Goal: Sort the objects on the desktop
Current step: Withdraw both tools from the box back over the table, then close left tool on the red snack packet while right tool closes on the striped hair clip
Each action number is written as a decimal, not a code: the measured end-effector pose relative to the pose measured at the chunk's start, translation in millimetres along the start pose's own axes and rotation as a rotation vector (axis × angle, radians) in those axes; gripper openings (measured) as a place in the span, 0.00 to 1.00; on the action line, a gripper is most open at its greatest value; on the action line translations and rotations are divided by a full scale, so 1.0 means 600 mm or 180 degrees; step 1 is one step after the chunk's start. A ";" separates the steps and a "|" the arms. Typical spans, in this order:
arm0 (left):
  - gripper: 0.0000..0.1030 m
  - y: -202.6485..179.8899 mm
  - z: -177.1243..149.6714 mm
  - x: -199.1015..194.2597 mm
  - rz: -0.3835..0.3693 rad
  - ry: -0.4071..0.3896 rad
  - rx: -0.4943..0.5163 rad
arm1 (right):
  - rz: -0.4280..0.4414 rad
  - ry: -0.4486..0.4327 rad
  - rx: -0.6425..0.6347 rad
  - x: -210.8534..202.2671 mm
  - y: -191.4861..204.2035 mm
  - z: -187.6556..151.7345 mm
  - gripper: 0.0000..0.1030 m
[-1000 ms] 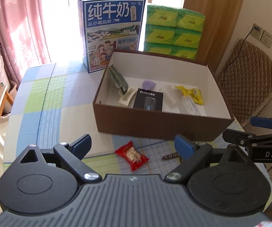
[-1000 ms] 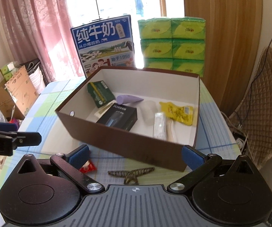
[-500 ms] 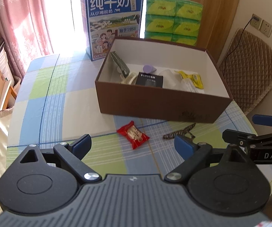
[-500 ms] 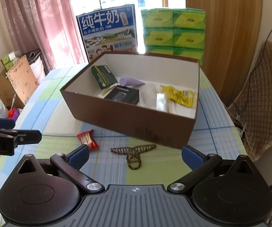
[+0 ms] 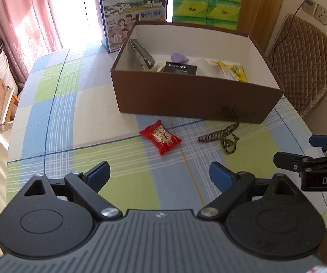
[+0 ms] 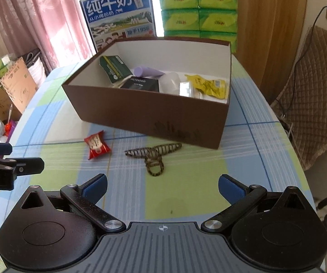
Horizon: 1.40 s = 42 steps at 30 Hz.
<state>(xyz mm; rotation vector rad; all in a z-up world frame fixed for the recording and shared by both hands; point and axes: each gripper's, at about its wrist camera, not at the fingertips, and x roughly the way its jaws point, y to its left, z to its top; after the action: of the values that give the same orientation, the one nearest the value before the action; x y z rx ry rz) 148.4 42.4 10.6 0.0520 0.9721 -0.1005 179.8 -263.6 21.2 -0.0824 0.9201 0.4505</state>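
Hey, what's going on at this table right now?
A person is sorting tabletop clutter into a brown cardboard box with two handheld grippers. The left gripper and the right gripper are both open and empty, held above the checked tablecloth. A red snack packet and a striped hair claw clip lie outside the box, just in front of it. Several items are already inside.

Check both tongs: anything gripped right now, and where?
Nothing is held. Left tongs and right tongs are both open and empty above the table; the red snack packet and hair claw clip lie untouched.
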 end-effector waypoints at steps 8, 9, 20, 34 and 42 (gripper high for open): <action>0.90 0.001 0.001 0.009 0.0070 0.0035 0.0038 | -0.0029 0.0065 -0.0062 0.012 0.002 -0.005 0.98; 0.90 0.002 0.001 0.012 0.0073 0.0047 0.0035 | -0.0022 0.0078 -0.0069 0.015 0.002 -0.005 0.98; 0.91 0.003 -0.006 0.047 0.0120 0.0206 0.0049 | -0.0014 0.0233 -0.0072 0.050 0.002 -0.008 0.98; 0.91 0.003 -0.011 0.099 0.0089 0.0443 0.0078 | 0.0014 0.0454 -0.0080 0.101 0.002 -0.008 0.98; 0.91 0.005 -0.011 0.127 0.0059 0.0526 0.0038 | 0.0065 0.0446 -0.0053 0.128 0.003 -0.001 0.98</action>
<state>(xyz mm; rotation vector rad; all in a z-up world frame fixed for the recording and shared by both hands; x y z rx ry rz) 186.2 41.3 -56.0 0.0813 1.1358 -0.0861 218.2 -235.9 -39.0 -0.1211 1.0557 0.4758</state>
